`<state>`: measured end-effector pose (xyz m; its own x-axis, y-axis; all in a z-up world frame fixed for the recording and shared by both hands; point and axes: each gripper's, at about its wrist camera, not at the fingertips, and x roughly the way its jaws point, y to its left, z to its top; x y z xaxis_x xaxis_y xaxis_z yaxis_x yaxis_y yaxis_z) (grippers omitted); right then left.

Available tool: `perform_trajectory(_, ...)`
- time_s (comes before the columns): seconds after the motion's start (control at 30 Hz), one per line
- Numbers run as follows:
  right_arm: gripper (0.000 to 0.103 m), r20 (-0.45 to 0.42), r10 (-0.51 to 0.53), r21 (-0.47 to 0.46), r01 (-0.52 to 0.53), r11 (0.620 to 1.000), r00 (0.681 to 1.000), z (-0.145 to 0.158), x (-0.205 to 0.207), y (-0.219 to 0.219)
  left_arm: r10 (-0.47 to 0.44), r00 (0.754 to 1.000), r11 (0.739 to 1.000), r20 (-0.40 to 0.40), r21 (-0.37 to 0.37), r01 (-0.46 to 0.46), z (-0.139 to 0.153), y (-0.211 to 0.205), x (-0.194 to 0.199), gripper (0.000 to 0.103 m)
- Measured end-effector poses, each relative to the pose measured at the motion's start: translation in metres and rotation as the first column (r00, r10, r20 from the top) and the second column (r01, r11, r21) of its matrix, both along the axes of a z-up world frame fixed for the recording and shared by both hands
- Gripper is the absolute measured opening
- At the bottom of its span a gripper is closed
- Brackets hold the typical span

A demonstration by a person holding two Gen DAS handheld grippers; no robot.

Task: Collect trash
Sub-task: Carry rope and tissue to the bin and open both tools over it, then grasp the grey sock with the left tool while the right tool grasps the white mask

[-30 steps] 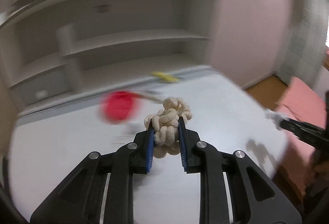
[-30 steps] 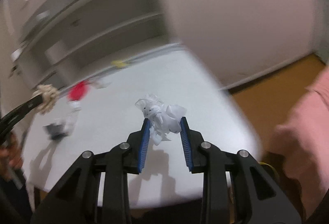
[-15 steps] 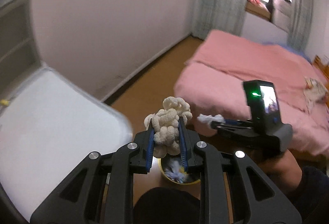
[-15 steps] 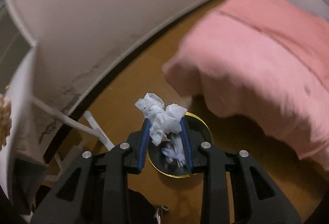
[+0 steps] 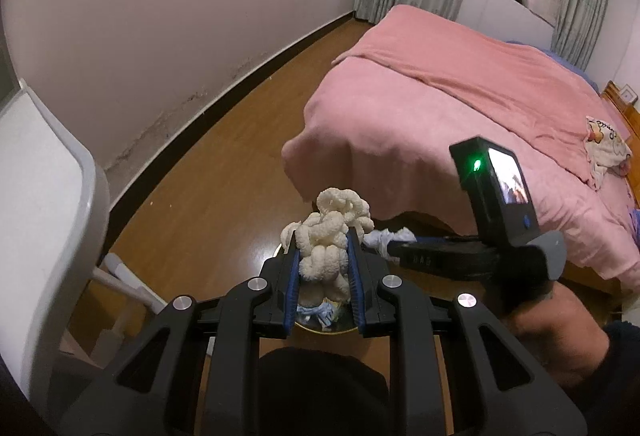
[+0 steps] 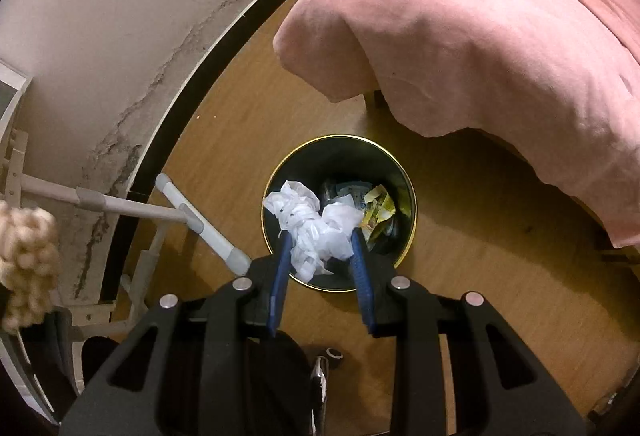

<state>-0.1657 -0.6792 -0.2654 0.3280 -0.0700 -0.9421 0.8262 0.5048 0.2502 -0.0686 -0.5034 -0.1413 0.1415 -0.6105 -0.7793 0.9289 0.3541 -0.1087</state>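
Note:
My left gripper (image 5: 322,236) is shut on a cream knotted clump of trash (image 5: 329,232), held above the gold-rimmed bin (image 5: 320,330), which is mostly hidden behind the fingers. My right gripper (image 6: 320,234) is shut on a crumpled white paper wad (image 6: 316,228), right over the black bin (image 6: 340,140) on the wooden floor. The bin holds yellow and white scraps (image 6: 378,210). The cream clump also shows at the left edge of the right wrist view (image 6: 26,256). The right gripper with its wad shows in the left wrist view (image 5: 390,240).
A bed with a pink blanket (image 5: 460,96) (image 6: 480,16) stands close behind the bin. The white table's edge (image 5: 44,196) and its legs (image 6: 192,216) are to the left. A wall with a dark skirting (image 5: 160,36) runs behind. A dark foot (image 5: 320,388) is below the bin.
Both grippers have swung from the white table to the floor bin, each still holding its trash. Since half a second ago they have come lower and closer over the bin.

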Motion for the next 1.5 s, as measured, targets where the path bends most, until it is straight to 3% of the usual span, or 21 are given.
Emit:
perform_trajectory(0.1, 0.031, 0.006, 0.001, -0.007, -0.001, 1.000, 1.000, 0.002, 0.001, 0.001, 0.003, 1.000, 1.000, -0.005, 0.006, -0.003, -0.002, 0.003, 0.002, 0.020)
perform_trajectory(0.13, 0.038, 0.006, -0.001, -0.012, 0.001, 1.000, 1.000, 0.003, 0.002, 0.001, 0.006, 1.000, 1.000, -0.006, 0.007, -0.006, -0.003, 0.001, 0.003, 0.020)
perform_trajectory(0.17, 0.059, 0.001, -0.003, -0.013, 0.003, 1.000, 1.000, 0.002, 0.004, 0.001, 0.009, 1.000, 1.000, -0.007, 0.008, -0.009, -0.003, 0.003, 0.002, 0.020)
perform_trajectory(0.23, 0.073, 0.016, -0.019, -0.028, 0.019, 0.999, 1.000, 0.006, 0.003, 0.001, 0.009, 1.000, 1.000, -0.009, 0.013, -0.009, -0.005, 0.003, 0.004, 0.020)
perform_trajectory(0.53, 0.073, 0.066, -0.124, -0.102, 0.130, 0.986, 0.990, 0.034, -0.010, -0.010, -0.015, 0.999, 0.997, -0.049, 0.070, 0.019, -0.038, -0.023, 0.000, 0.020)
perform_trajectory(0.77, 0.076, 0.127, -0.258, -0.139, 0.274, 0.952, 0.958, 0.052, -0.034, -0.022, -0.037, 0.994, 0.996, -0.103, 0.073, 0.044, -0.059, -0.052, 0.002, 0.022)
perform_trajectory(0.8, 0.076, 0.134, -0.268, -0.141, 0.286, 0.948, 0.954, 0.054, -0.036, -0.023, -0.041, 0.993, 0.997, -0.113, 0.068, 0.049, -0.059, -0.055, 0.002, 0.024)
perform_trajectory(0.87, 0.076, 0.155, -0.291, -0.146, 0.314, 0.938, 0.944, 0.059, -0.043, -0.025, -0.057, 0.991, 0.996, -0.118, 0.055, 0.063, -0.056, -0.063, 0.000, 0.038)
perform_trajectory(0.93, 0.076, 0.170, -0.309, -0.151, 0.335, 0.930, 0.936, 0.063, -0.047, -0.026, -0.065, 0.993, 0.996, -0.094, 0.048, 0.070, -0.053, -0.067, -0.003, 0.058)
perform_trajectory(1.07, 0.077, 0.179, -0.316, -0.158, 0.344, 0.926, 0.932, 0.068, -0.052, -0.026, -0.071, 0.993, 0.996, -0.090, 0.051, 0.076, -0.048, -0.065, -0.008, 0.061)
perform_trajectory(1.2, 0.077, 0.172, -0.284, -0.181, 0.313, 0.932, 0.943, 0.071, -0.052, -0.021, -0.063, 0.995, 0.996, -0.075, 0.060, 0.067, -0.032, -0.039, -0.007, 0.064)
perform_trajectory(1.3, 0.077, 0.172, -0.235, -0.213, 0.269, 0.939, 0.957, 0.080, -0.045, -0.011, -0.038, 0.998, 0.998, -0.042, 0.040, 0.040, -0.006, -0.003, -0.003, 0.073)
perform_trajectory(1.5, 0.077, 0.159, -0.025, -0.405, 0.088, 0.910, 0.987, 0.133, -0.002, 0.051, 0.122, 0.992, 0.991, 0.034, -0.052, -0.120, 0.069, 0.133, 0.031, 0.083)
